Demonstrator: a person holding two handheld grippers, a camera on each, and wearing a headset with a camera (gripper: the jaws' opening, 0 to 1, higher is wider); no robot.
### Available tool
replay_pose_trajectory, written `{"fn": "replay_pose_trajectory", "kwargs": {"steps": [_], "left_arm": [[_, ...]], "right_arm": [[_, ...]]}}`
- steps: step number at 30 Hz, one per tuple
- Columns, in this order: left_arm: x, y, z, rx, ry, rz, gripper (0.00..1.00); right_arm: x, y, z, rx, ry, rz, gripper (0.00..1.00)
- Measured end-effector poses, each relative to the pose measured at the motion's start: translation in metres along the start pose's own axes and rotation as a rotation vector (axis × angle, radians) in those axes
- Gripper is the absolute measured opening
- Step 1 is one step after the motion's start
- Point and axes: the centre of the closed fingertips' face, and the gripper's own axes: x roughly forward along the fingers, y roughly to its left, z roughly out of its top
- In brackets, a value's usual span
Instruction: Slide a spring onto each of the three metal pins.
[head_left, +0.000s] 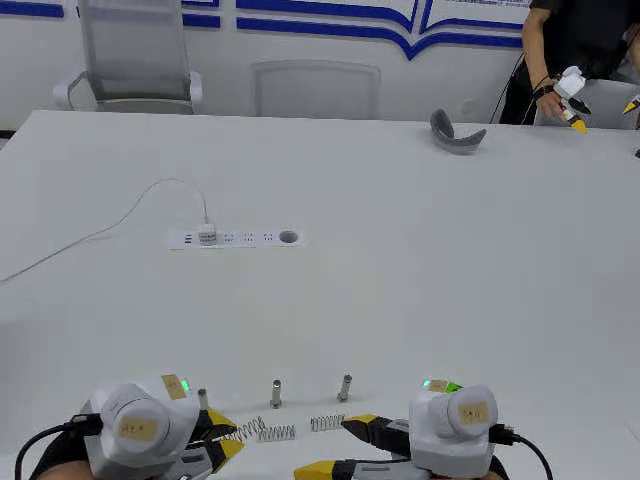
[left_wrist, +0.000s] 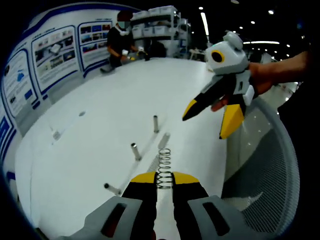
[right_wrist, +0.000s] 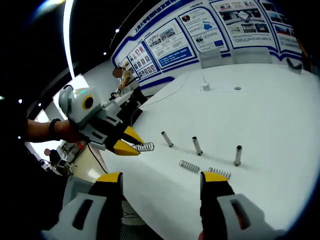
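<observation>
Three short metal pins stand in a row near the table's front edge: left pin (head_left: 203, 398), middle pin (head_left: 276, 392), right pin (head_left: 345, 387). All three are bare. My left gripper (head_left: 225, 433) (left_wrist: 163, 176) is shut on one end of a spring (left_wrist: 163, 165) (right_wrist: 145, 146), held just above the table near the left pin (left_wrist: 112, 188). Two more springs (head_left: 277, 433) (head_left: 327, 423) lie on the table in front of the pins. My right gripper (head_left: 330, 445) (right_wrist: 162, 177) is open with nothing in it, hovering before the loose springs (right_wrist: 189, 166) (right_wrist: 219, 173).
A white power strip (head_left: 235, 238) with a plugged cable lies mid-table. A grey curved object (head_left: 457, 133) rests at the far right. Chairs (head_left: 135, 55) stand behind the table. A person (head_left: 565, 60) with grippers works at the far right corner.
</observation>
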Motion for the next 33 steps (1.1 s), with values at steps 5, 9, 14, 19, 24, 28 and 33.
{"fn": "replay_pose_trajectory", "kwargs": {"steps": [5, 9, 14, 19, 24, 28, 33], "left_arm": [[0.004, -0.007, 0.009, 0.018, -0.008, -0.017, 0.11], [0.008, -0.015, 0.011, 0.037, -0.003, -0.029, 0.11], [0.008, -0.024, 0.013, 0.045, -0.004, -0.040, 0.11], [0.006, -0.028, 0.018, 0.047, -0.021, -0.039, 0.11], [0.003, -0.030, 0.020, 0.046, -0.032, -0.037, 0.11], [0.001, -0.031, 0.023, 0.050, -0.042, -0.037, 0.10], [0.000, -0.034, 0.026, 0.059, -0.047, -0.044, 0.10]], "right_arm": [[0.006, 0.006, 0.005, 0.024, -0.020, 0.031, 0.56], [0.009, 0.011, 0.008, 0.038, -0.033, 0.056, 0.50], [0.013, 0.012, 0.012, 0.076, -0.060, 0.082, 0.41], [0.018, 0.019, 0.012, 0.079, -0.046, 0.121, 0.35], [0.021, 0.024, 0.018, 0.105, -0.060, 0.159, 0.31], [0.021, 0.030, 0.020, 0.120, -0.062, 0.182, 0.28], [0.021, 0.031, 0.018, 0.142, -0.059, 0.192, 0.26]]}}
